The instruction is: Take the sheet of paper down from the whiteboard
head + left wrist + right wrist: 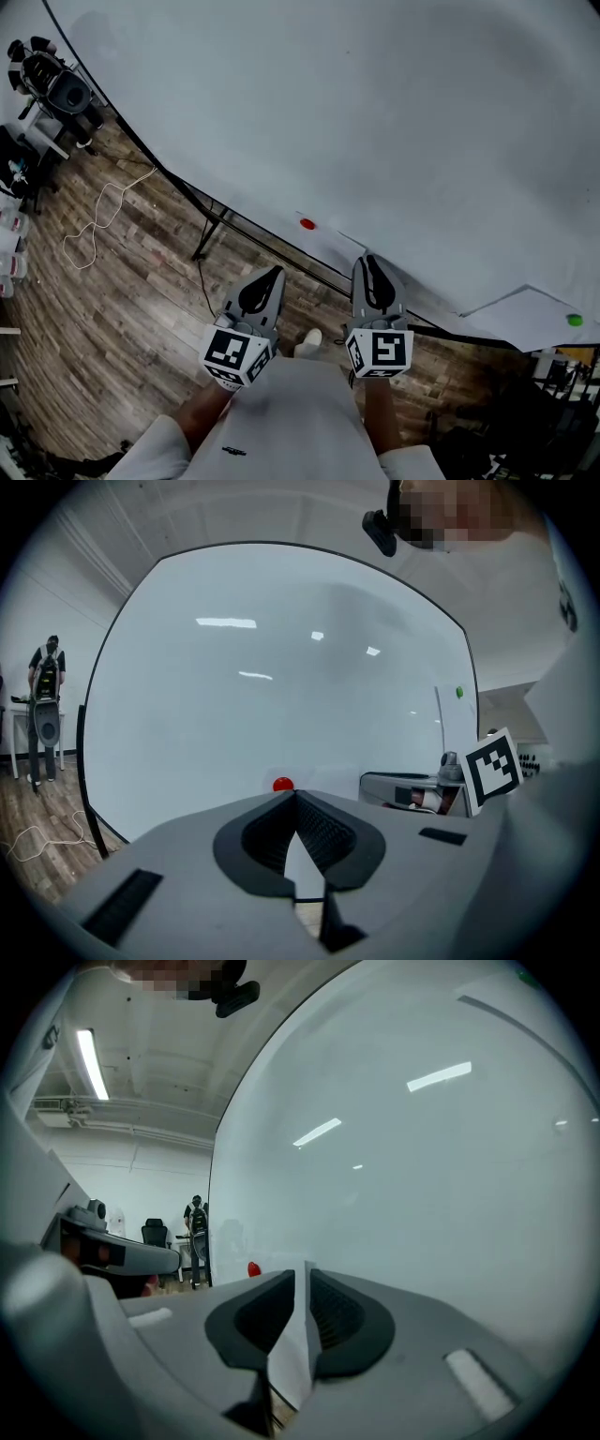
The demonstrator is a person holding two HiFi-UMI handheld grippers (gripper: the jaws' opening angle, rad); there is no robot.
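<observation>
A white sheet of paper (pixel 330 242) hangs low on the whiteboard (pixel 375 112), pinned by a red magnet (pixel 307 223). My right gripper (pixel 368 260) is at the sheet's right edge. In the right gripper view the paper (pixel 298 1340) runs edge-on between the closed jaws of that gripper (pixel 302 1274), with the red magnet (pixel 253 1268) to the left. My left gripper (pixel 275 272) hovers below and left of the magnet, off the board. Its jaws (pixel 288 795) meet at the tips with nothing between them, and the red magnet (pixel 282 784) shows just beyond.
A second sheet (pixel 534 314) hangs at the board's lower right under a green magnet (pixel 574 320). The board's black stand (pixel 211 225) rests on a wood floor with a white cable (pixel 98 220). Chairs and gear (pixel 56 89) stand far left; a person (pixel 45 714) is in the background.
</observation>
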